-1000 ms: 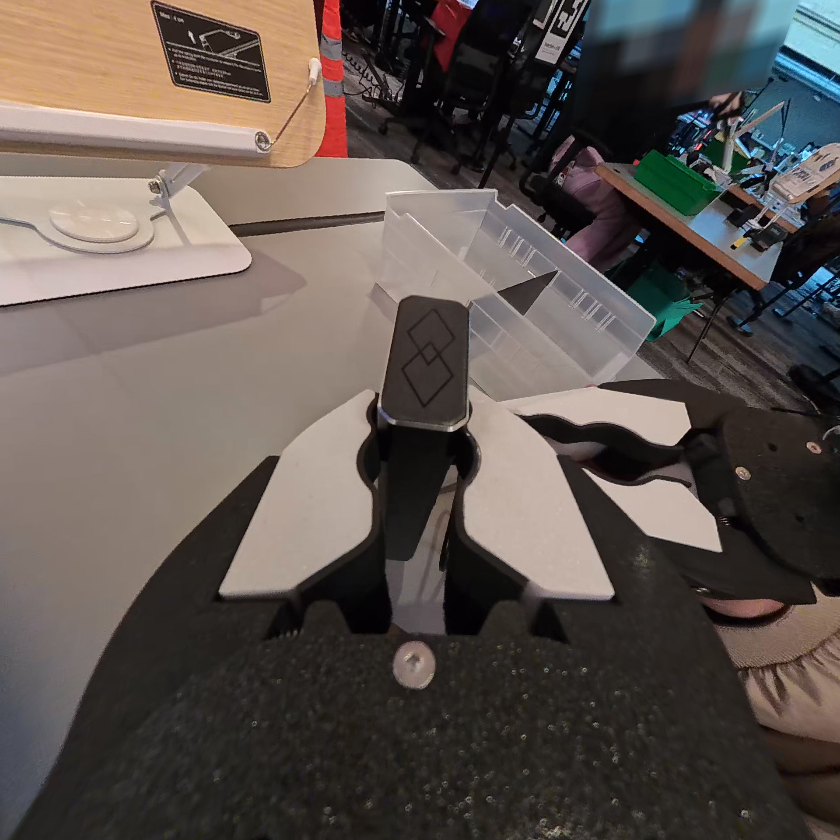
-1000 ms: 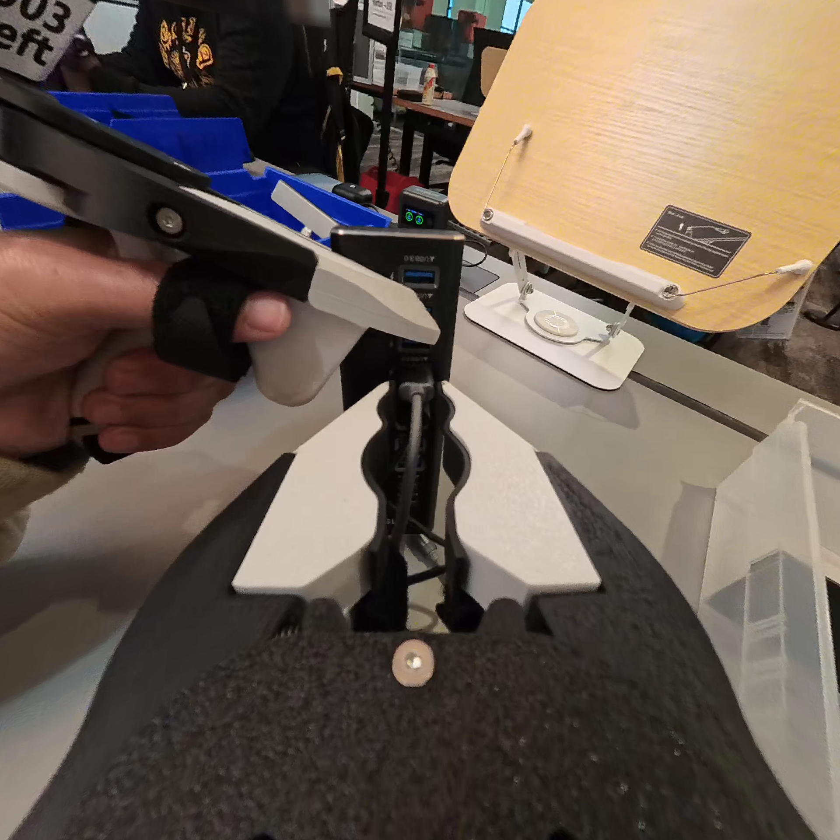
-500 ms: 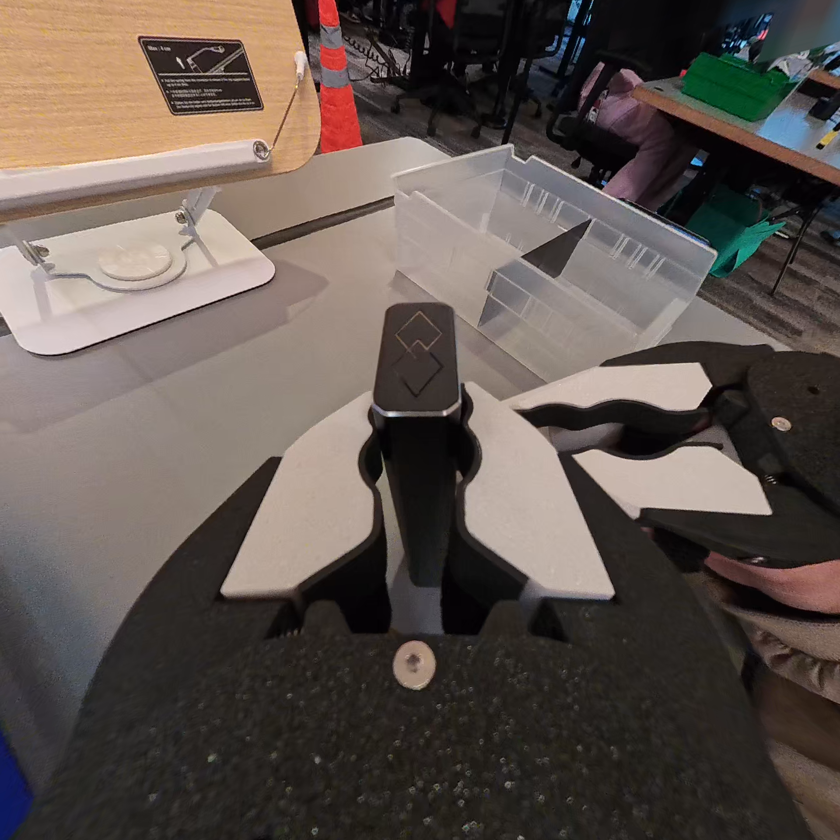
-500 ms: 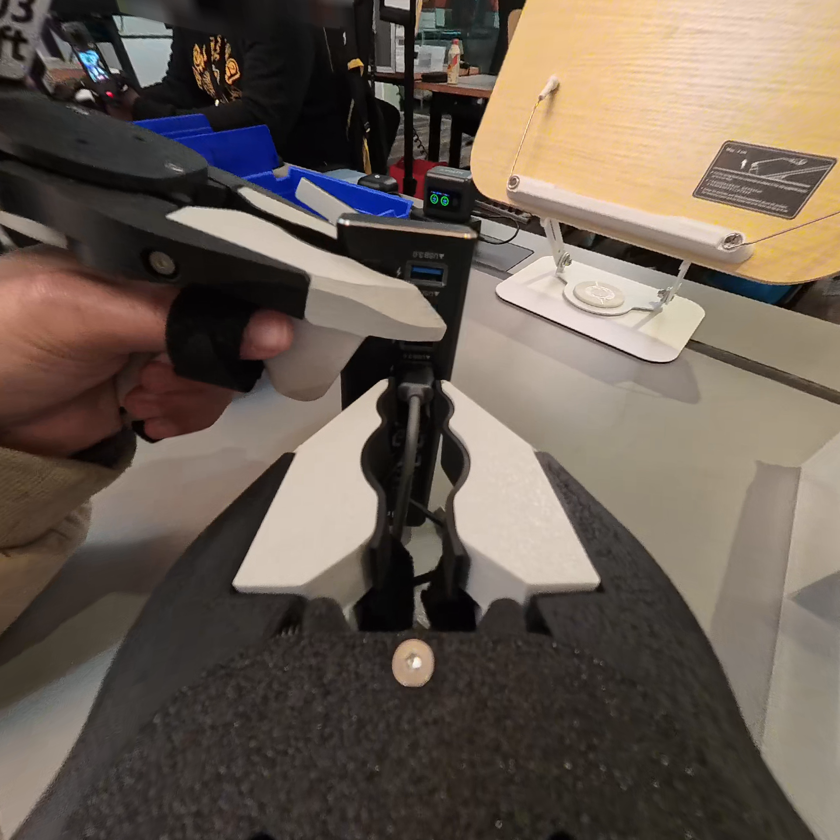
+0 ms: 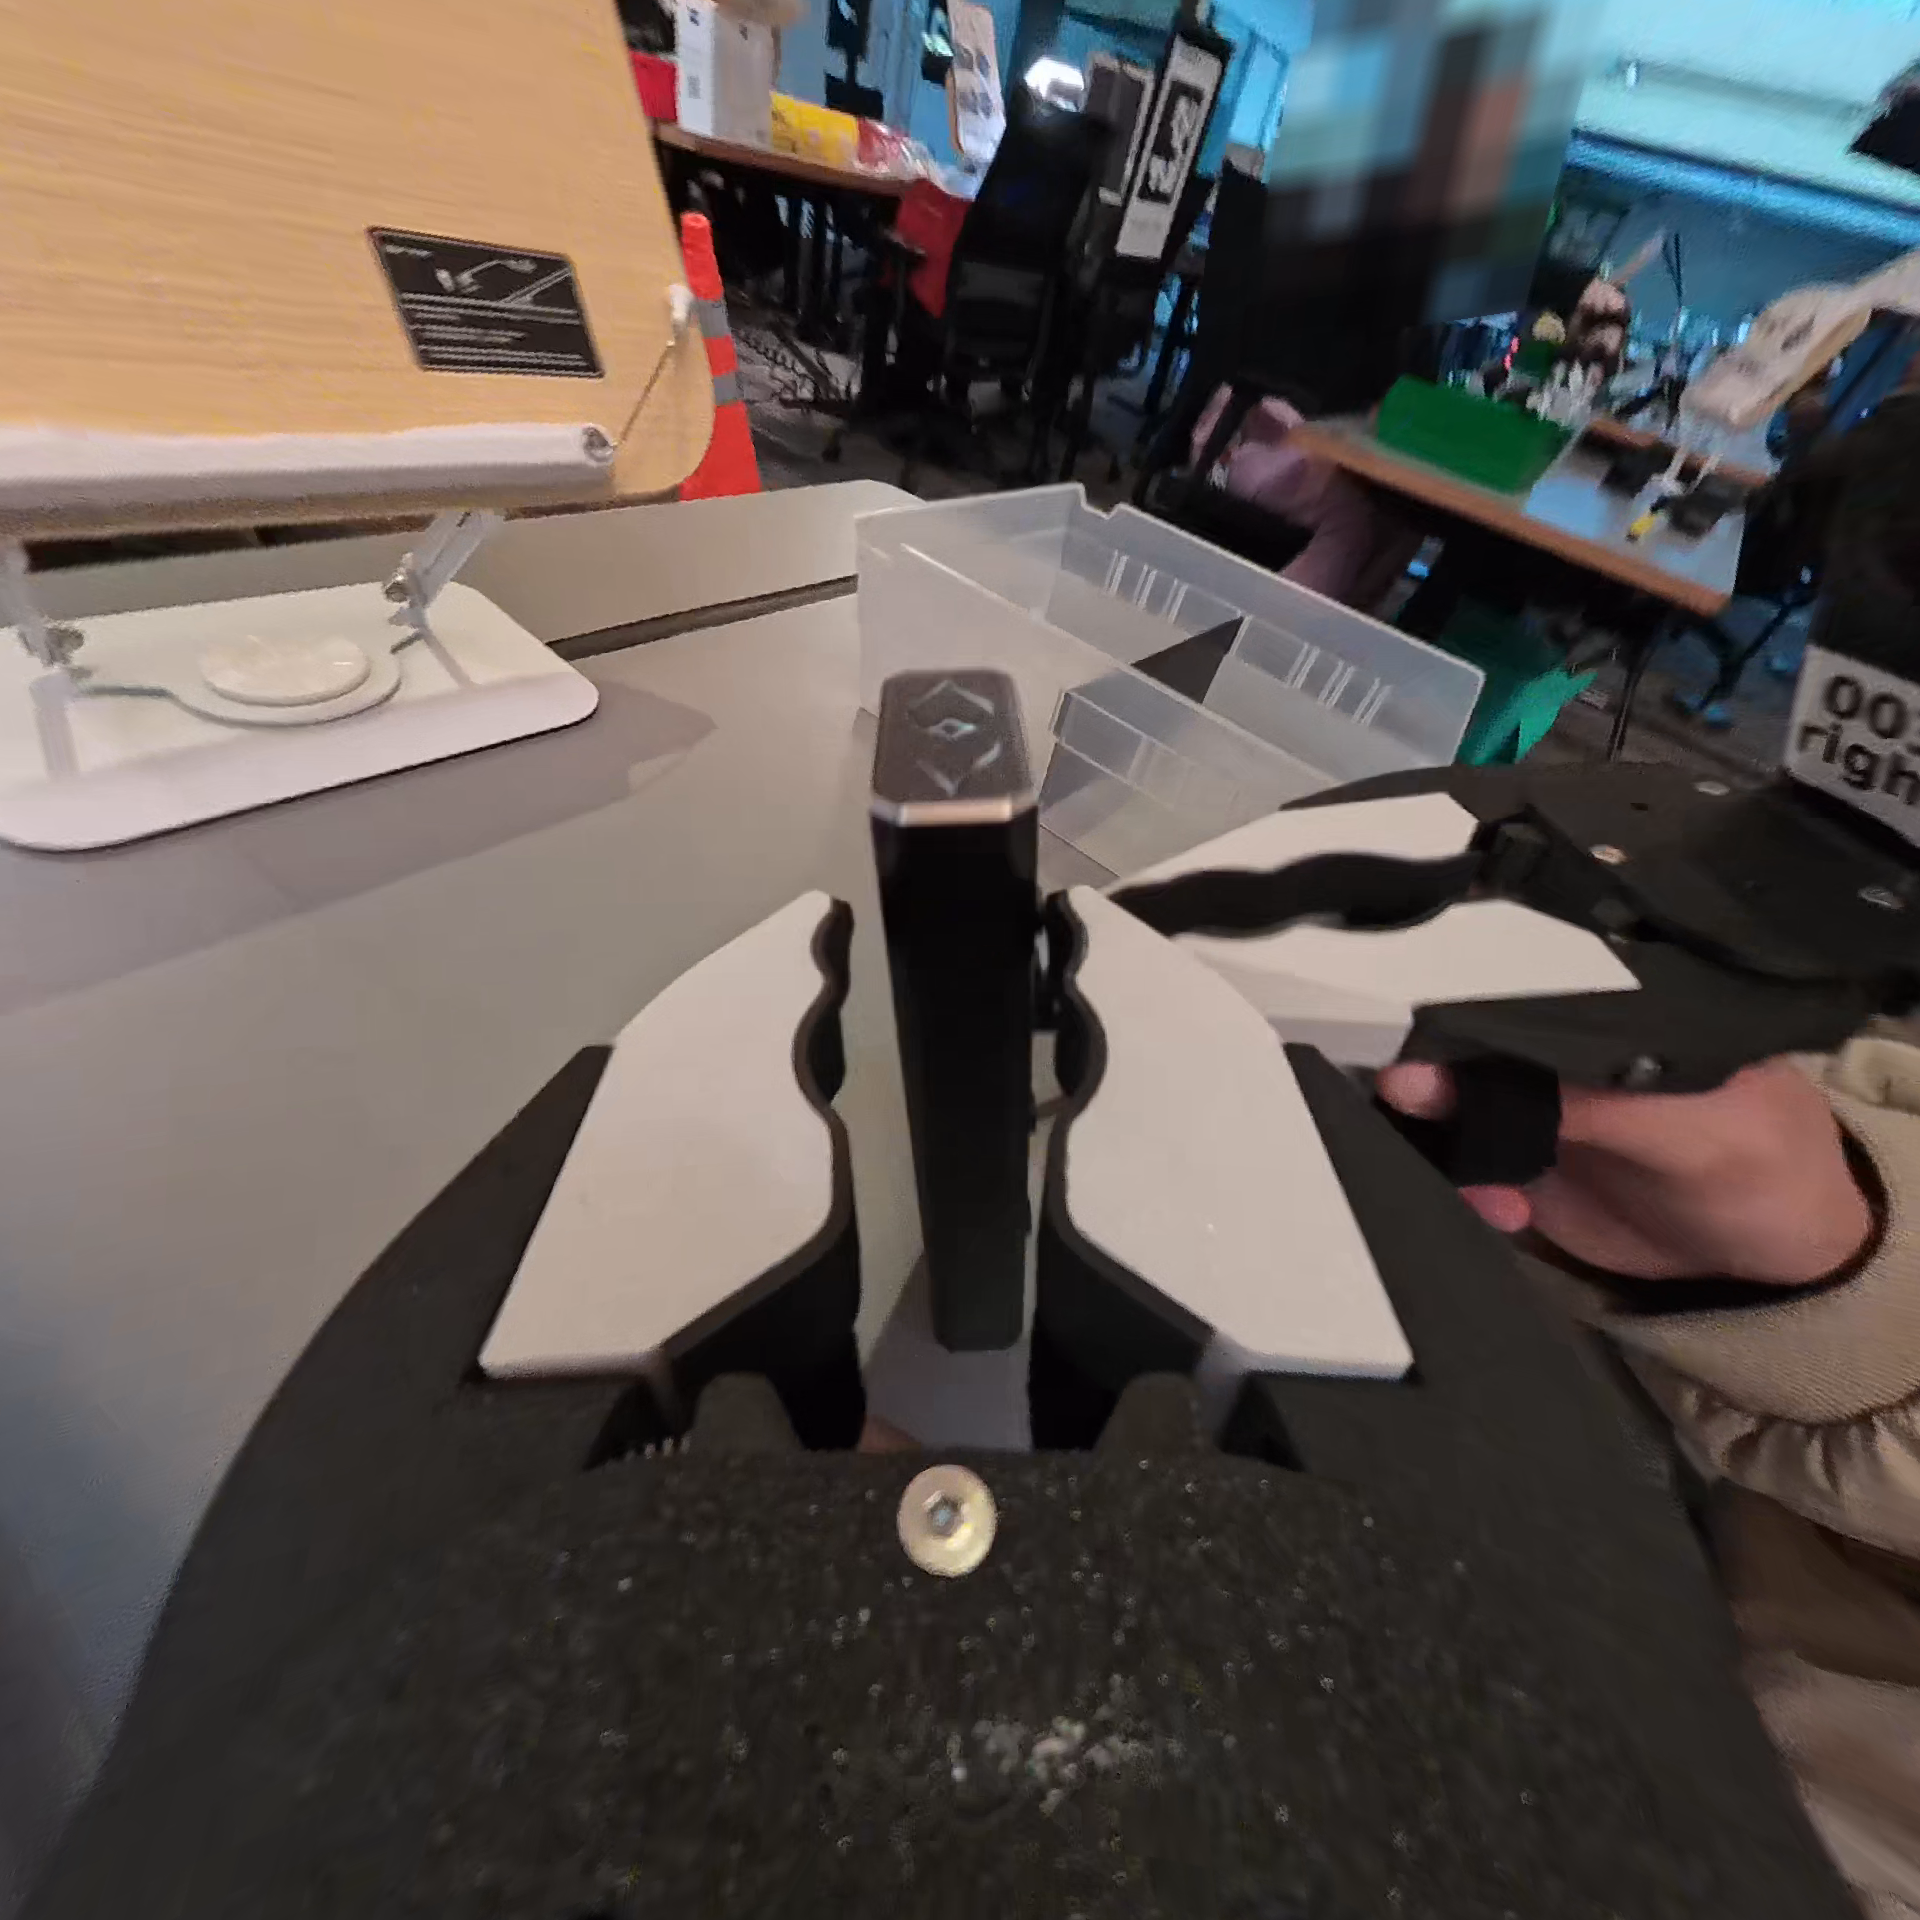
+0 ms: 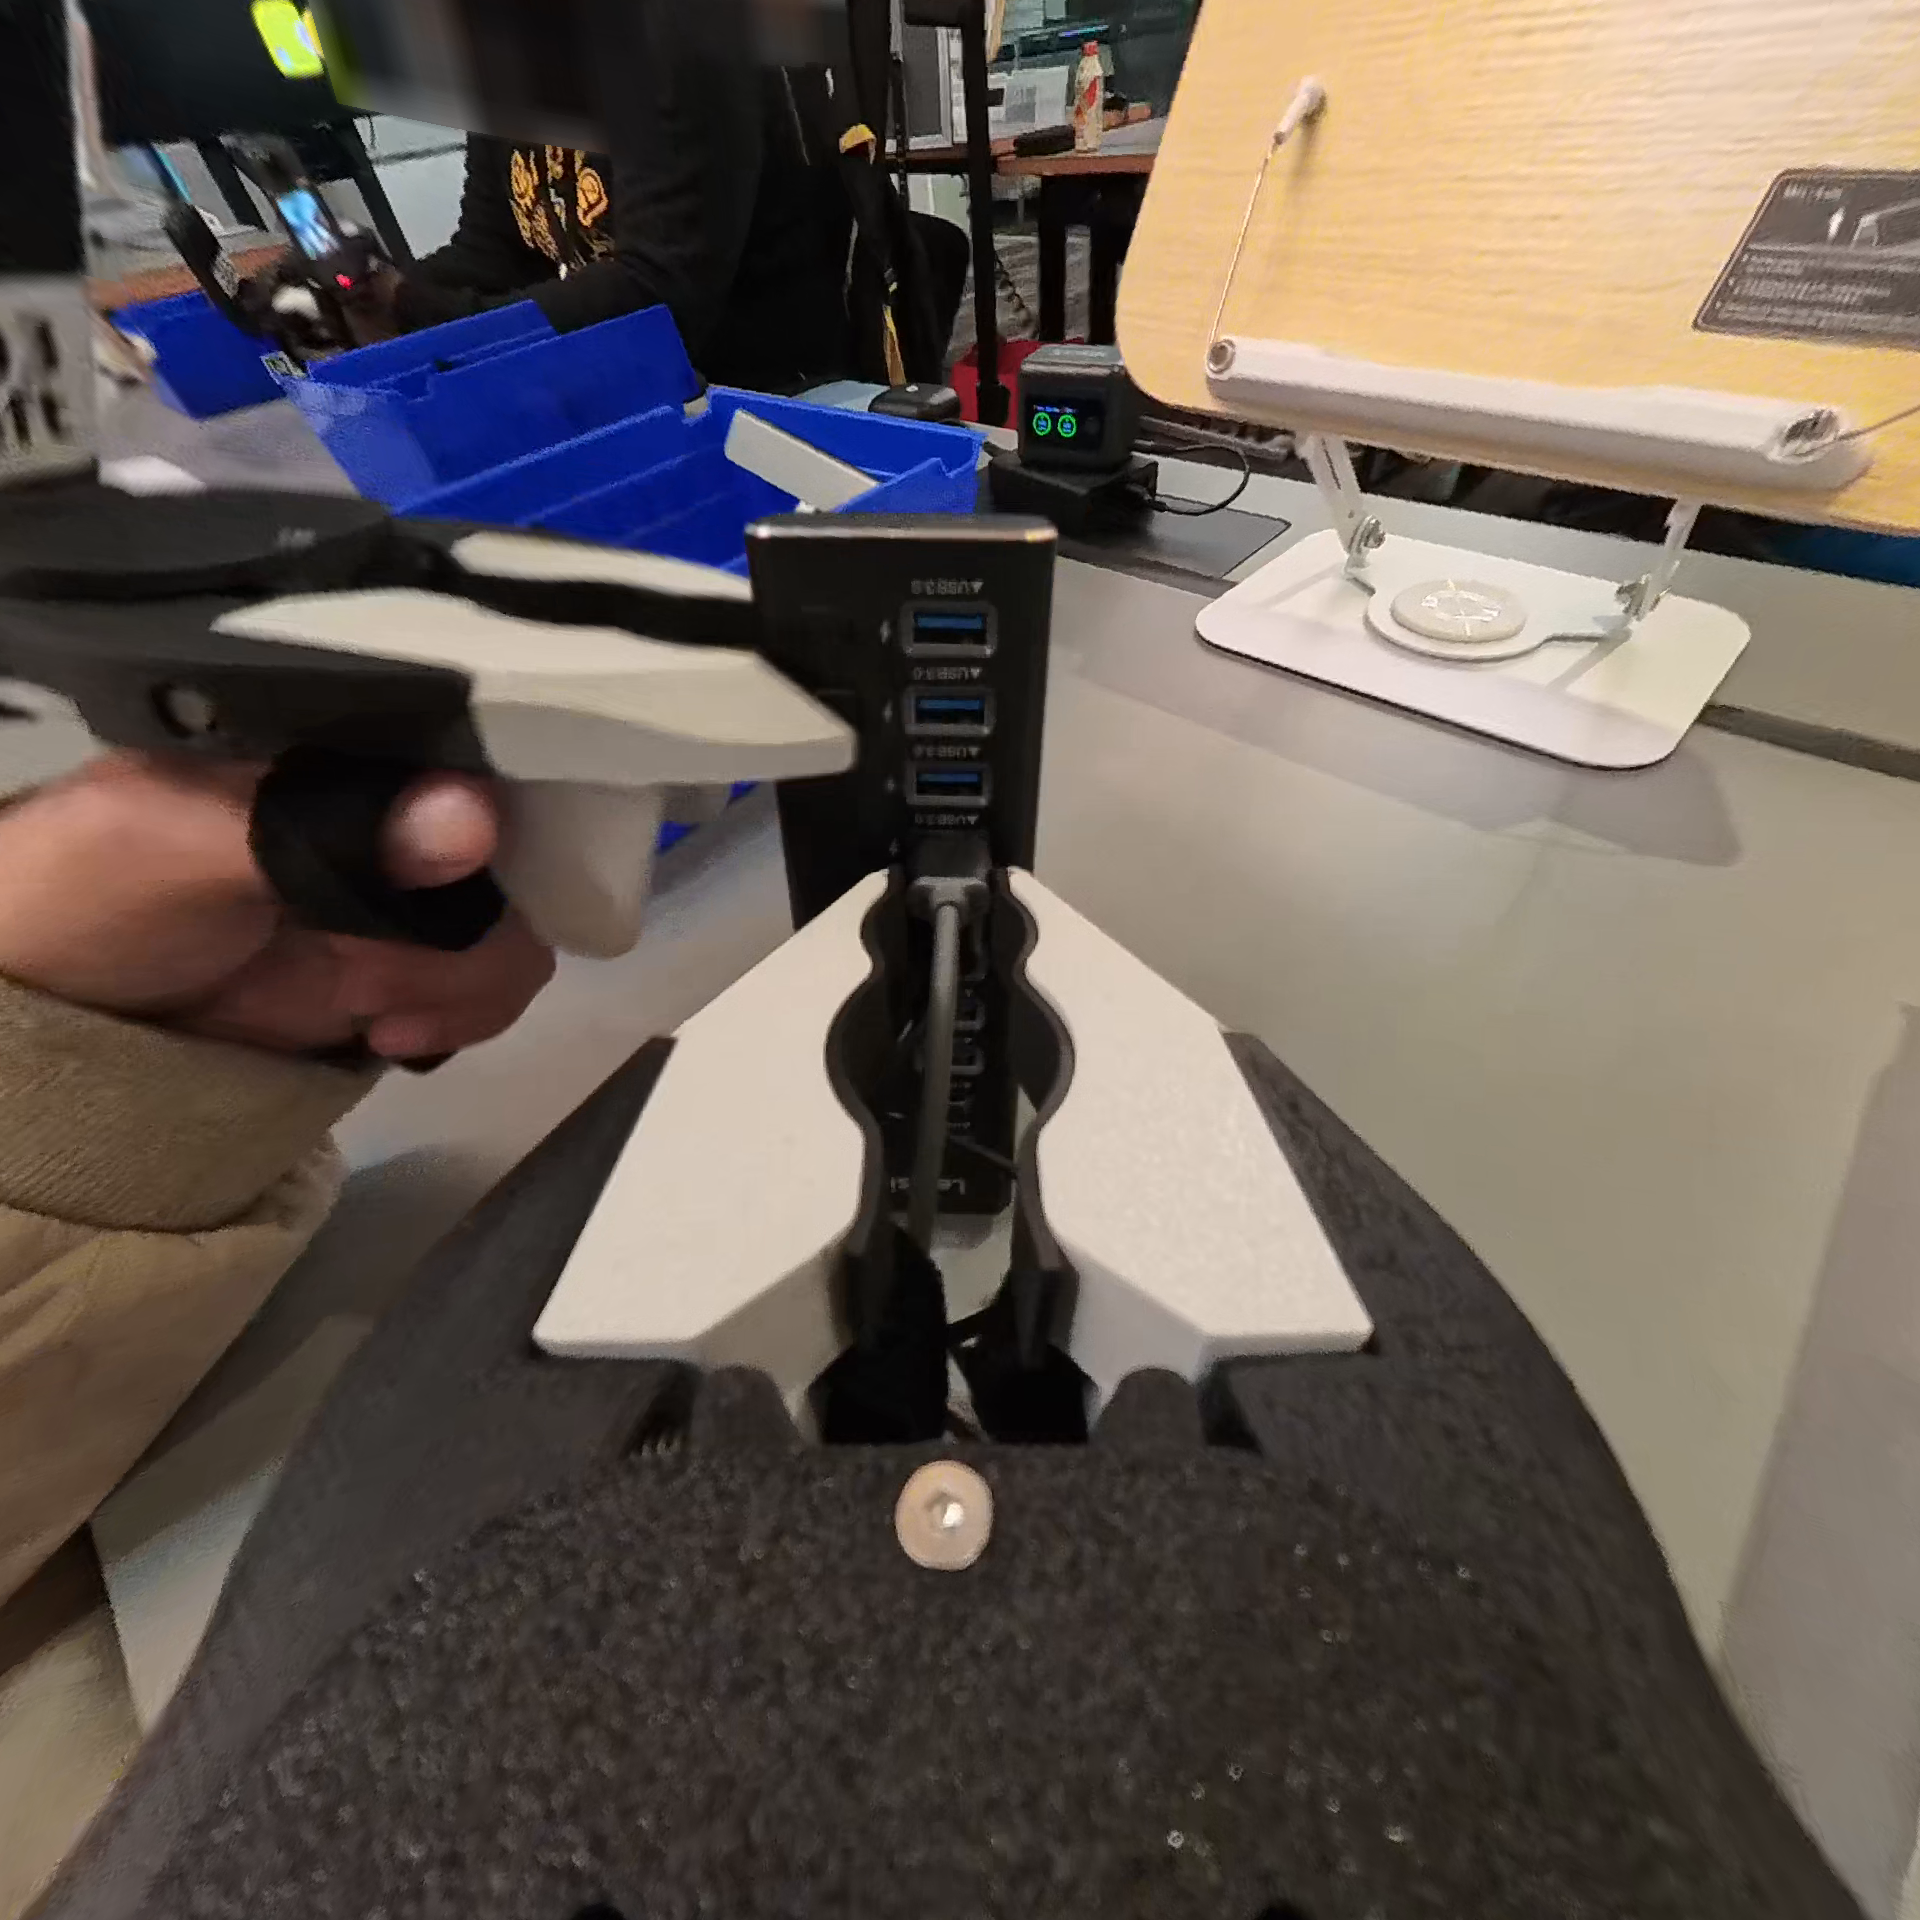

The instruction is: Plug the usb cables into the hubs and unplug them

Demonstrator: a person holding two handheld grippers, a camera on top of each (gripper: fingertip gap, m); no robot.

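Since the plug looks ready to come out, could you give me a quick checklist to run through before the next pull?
1. Left gripper clamps the hub: cannot tell, a thin gap shows at each finger.
2. Right gripper closed on the USB plug: ok.
3. Hub upright: ok.
4. Plug in a port: appears seated, ok.
5. Cable runs free between the fingers: ok.
6. Three blue ports above empty: ok.

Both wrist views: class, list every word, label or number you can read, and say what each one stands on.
I do not copy writing out; these things bear it:
Black hub: small print beside its ports.
Black sticker on the wooden stand: too small to read.
White tag at the right edge: cut off.
Small display: green signs, too small.
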